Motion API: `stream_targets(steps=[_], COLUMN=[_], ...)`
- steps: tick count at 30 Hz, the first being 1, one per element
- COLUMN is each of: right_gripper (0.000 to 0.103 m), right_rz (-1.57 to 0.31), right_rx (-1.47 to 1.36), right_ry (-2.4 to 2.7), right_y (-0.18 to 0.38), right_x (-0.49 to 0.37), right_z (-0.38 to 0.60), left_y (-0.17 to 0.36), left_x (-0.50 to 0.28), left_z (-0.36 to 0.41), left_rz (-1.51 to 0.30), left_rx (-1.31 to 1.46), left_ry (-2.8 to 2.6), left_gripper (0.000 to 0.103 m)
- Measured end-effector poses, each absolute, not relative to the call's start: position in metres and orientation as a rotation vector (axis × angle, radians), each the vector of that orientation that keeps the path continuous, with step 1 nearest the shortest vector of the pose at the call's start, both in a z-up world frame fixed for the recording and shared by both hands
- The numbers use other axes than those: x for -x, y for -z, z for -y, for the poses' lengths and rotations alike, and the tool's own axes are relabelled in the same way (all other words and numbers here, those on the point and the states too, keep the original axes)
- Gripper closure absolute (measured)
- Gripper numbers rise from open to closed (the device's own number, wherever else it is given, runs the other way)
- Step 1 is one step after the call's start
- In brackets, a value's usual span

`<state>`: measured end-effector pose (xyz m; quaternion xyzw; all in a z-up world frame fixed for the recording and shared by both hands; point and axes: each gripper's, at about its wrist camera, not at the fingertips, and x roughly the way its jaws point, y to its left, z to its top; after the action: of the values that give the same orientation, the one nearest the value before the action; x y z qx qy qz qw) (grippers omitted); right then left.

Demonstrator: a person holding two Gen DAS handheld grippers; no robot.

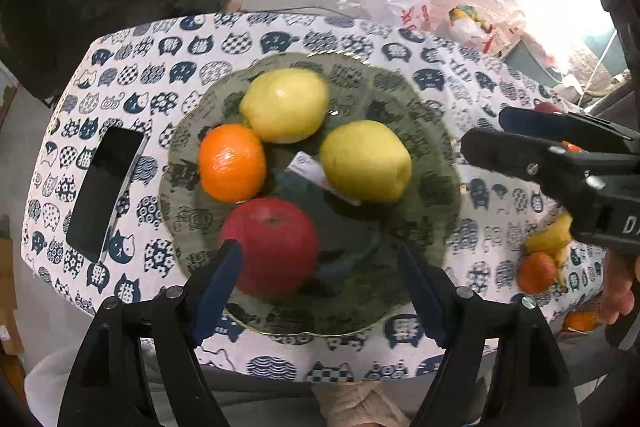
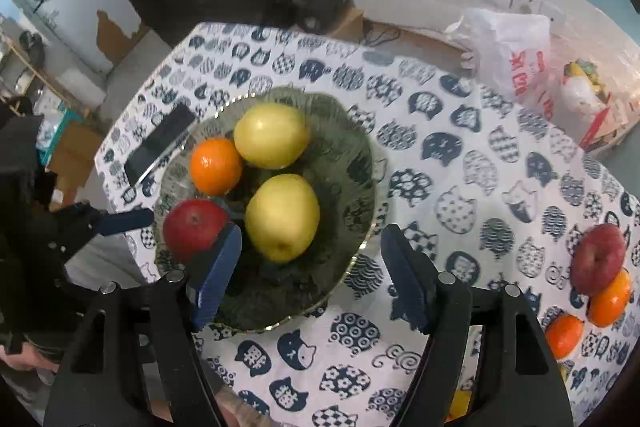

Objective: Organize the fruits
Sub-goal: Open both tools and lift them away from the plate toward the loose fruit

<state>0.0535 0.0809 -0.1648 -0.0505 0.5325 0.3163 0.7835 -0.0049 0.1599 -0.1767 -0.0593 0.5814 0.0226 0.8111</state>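
A greenish glass plate (image 1: 424, 211) on the cat-print tablecloth holds two yellow pears (image 1: 285, 105) (image 1: 366, 161), an orange (image 1: 232, 163) and a red apple (image 1: 272, 247). My left gripper (image 1: 318, 255) hovers open over the plate's near side, with the red apple below its left finger and nothing gripped. My right gripper (image 2: 311, 239) is open above the plate's right half (image 2: 360, 163), empty. In the left wrist view the right gripper (image 1: 484, 129) reaches in from the right. Loose on the cloth at right lie a red apple (image 2: 598, 259) and two oranges (image 2: 610, 297) (image 2: 564, 335).
A black phone (image 1: 104, 191) lies left of the plate. White and pink plastic bags (image 2: 516, 55) sit at the table's far right. A yellow fruit (image 1: 550, 237) lies beside the loose oranges. The table edge runs close along the front, with a person's hand (image 1: 618, 291) at right.
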Motion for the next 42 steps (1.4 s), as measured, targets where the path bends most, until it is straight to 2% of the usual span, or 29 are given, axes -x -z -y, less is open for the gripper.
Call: stream_targets(steps=[21, 28, 31, 42], right_gripper=[0.02, 0.019, 0.019, 0.018], right_rz=[-0.961, -0.948, -0.944, -0.962], right_rx=[0.166, 0.153, 0.148, 0.128], right_ry=[-0.468, -0.454, -0.444, -0.379], right_y=[0.087, 0.076, 0.072, 0.073], right_x=[-0.035, -0.028, -0.024, -0.026], right_z=[0.027, 0.052, 0.063, 0.106], left_y=[0.122, 0.11, 0.106, 0.097], left_x=[-0.01, -0.012, -0.014, -0.029], left_z=[-0.079, -0.056, -0.045, -0.007], left_rz=[-1.13, -1.095, -1.08, -1.063], left_rx=[0.055, 0.003, -0.027, -0.07], left_ry=[0.056, 0.056, 0.057, 0.096], left_gripper=[0.022, 0.021, 0.016, 0.016])
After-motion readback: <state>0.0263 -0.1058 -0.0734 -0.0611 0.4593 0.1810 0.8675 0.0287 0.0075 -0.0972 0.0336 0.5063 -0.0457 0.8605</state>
